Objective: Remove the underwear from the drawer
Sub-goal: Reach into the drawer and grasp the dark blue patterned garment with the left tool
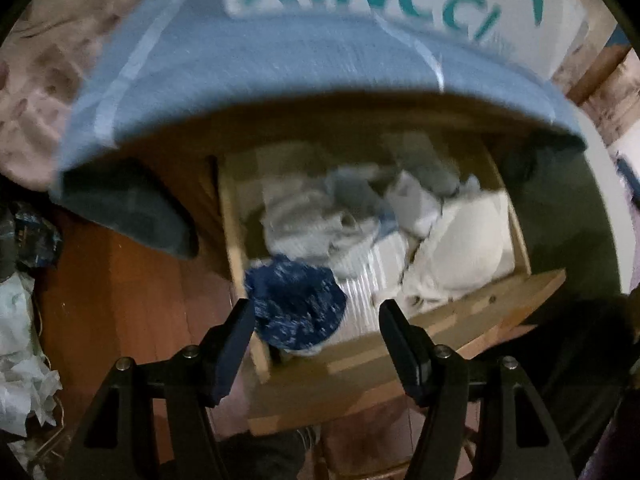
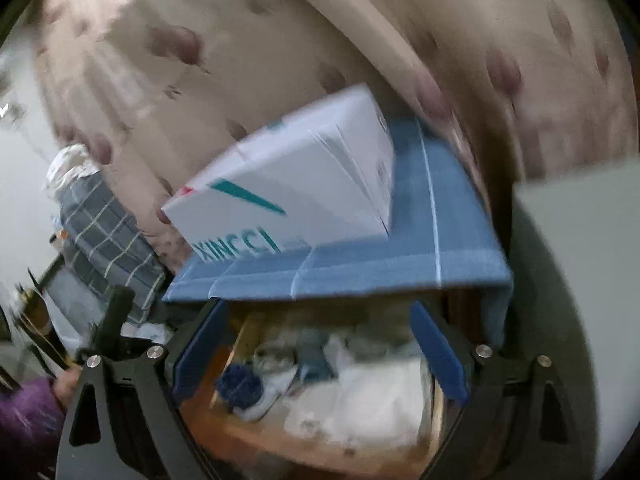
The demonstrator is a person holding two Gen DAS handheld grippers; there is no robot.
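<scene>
Over the open wooden drawer [image 1: 500,300] w/ pale clothes and dark blue patterned underwear [image 1: 294,304], left gripper [image 1: 316,344] & right gripper [image 2: 320,360] hover, both jaws apart, empty.

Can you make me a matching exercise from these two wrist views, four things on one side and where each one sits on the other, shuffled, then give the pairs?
Things
1. white box
2. blue cloth
3. dark blue patterned garment
4. large white garment

Places
A. in the open drawer, at the corner nearest the left gripper
B. draped over the top of the cabinet, hanging over its edge
C. in the drawer, on the side away from the dark blue piece
D. standing on the blue cloth

Pairs: 1-D, 2-B, 3-A, 4-C
</scene>
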